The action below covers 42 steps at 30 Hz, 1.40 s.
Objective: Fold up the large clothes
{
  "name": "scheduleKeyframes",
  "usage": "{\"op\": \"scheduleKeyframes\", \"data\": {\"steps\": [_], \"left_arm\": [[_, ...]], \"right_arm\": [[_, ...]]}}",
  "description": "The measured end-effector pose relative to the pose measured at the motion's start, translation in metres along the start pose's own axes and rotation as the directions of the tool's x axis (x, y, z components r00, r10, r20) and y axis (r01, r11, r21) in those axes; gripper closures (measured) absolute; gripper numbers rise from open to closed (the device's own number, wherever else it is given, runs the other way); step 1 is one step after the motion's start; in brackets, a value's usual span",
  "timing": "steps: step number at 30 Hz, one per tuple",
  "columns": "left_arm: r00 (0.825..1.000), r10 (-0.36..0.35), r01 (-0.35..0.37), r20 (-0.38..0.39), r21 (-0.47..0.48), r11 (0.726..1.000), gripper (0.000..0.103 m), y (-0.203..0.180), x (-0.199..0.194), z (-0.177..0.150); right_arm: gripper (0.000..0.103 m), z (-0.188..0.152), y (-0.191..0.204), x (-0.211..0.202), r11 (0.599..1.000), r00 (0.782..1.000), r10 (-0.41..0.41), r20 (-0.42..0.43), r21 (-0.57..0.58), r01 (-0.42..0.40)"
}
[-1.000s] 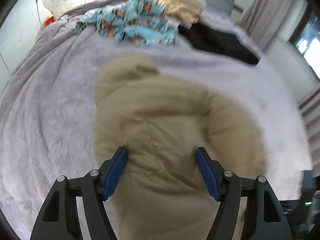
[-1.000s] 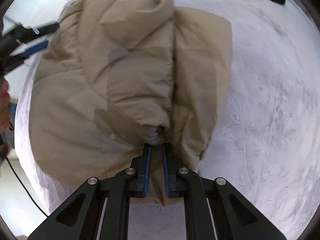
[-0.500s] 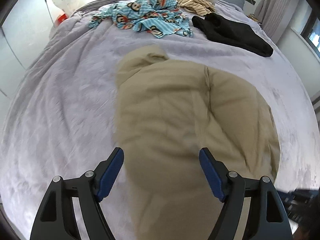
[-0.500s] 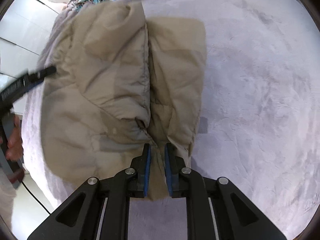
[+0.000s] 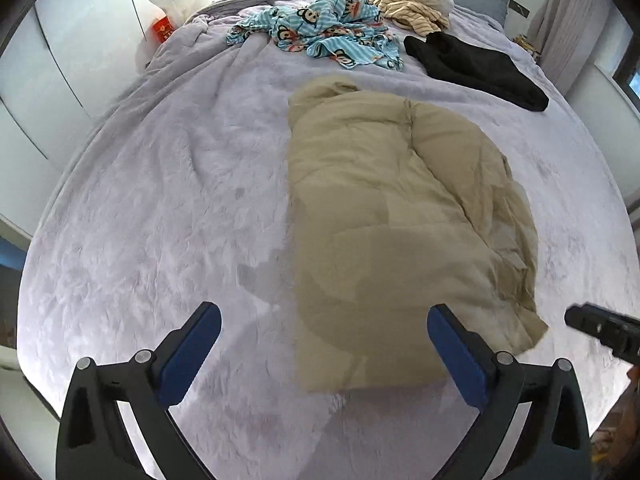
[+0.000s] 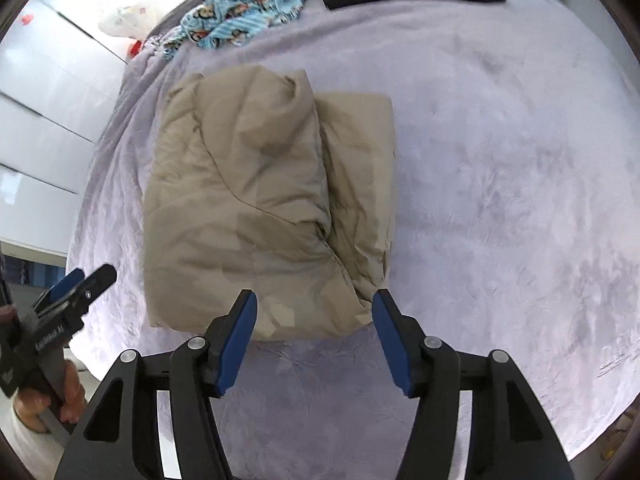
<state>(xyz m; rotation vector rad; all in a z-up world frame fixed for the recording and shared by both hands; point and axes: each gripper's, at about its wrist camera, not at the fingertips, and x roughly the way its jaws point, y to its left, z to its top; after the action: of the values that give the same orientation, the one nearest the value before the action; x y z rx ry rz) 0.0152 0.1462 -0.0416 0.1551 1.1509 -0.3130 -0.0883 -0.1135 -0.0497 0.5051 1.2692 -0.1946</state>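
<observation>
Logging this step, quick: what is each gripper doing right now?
Left gripper: open, holding nothing; it has just been opening.
Right gripper: open, just opened off the tan coat, nothing between its fingers.

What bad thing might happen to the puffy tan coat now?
1. The tan coat lies folded on the bed with nothing pressing on it; its puffy top flap might spring open.
2. The right hand-held gripper, jaws just opened and empty, hangs near the coat's edge and might snag it.
</observation>
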Motion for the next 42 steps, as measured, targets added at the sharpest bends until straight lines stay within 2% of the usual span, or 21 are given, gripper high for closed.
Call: {"op": "scheduleKeyframes", "data": {"steps": [3, 7, 11, 13, 18, 42], "left_arm": [[1.0, 0.011, -0.011, 0.003, -0.025, 1.0, 0.0, 0.002, -0.012, -0.007], [0.999, 0.041, -0.04, 0.017, -0.037, 0.999, 0.0, 0.002, -0.021, -0.007], [0.999, 0.036, -0.034, 0.036, -0.05, 0.998, 0.0, 0.002, -0.028, -0.006], [0.998, 0.038, -0.035, 0.046, -0.05, 0.998, 0.0, 0.002, -0.032, -0.005], [0.997, 0.041, -0.038, 0.06, -0.046, 0.998, 0.0, 0.002, -0.038, -0.003], [0.997, 0.05, -0.047, 0.062, -0.051, 0.998, 0.0, 0.0, -0.043, -0.002]], "right_arm": [[0.038, 0.002, 0.009, -0.014, 1.0, 0.999, -0.023, 0.035, -0.014, 0.024], [0.019, 0.005, 0.018, -0.03, 0.996, 0.992, -0.075, 0.098, -0.034, 0.079], [0.013, 0.004, 0.028, -0.043, 0.989, 0.981, -0.117, 0.153, -0.068, 0.129], [0.0, 0.005, 0.031, -0.047, 0.988, 0.977, -0.122, 0.173, -0.076, 0.137], [0.0, 0.006, 0.032, -0.052, 0.984, 0.966, -0.149, 0.21, -0.068, 0.167], [0.0, 0.005, 0.035, -0.052, 0.983, 0.966, -0.153, 0.21, -0.066, 0.17]]}}
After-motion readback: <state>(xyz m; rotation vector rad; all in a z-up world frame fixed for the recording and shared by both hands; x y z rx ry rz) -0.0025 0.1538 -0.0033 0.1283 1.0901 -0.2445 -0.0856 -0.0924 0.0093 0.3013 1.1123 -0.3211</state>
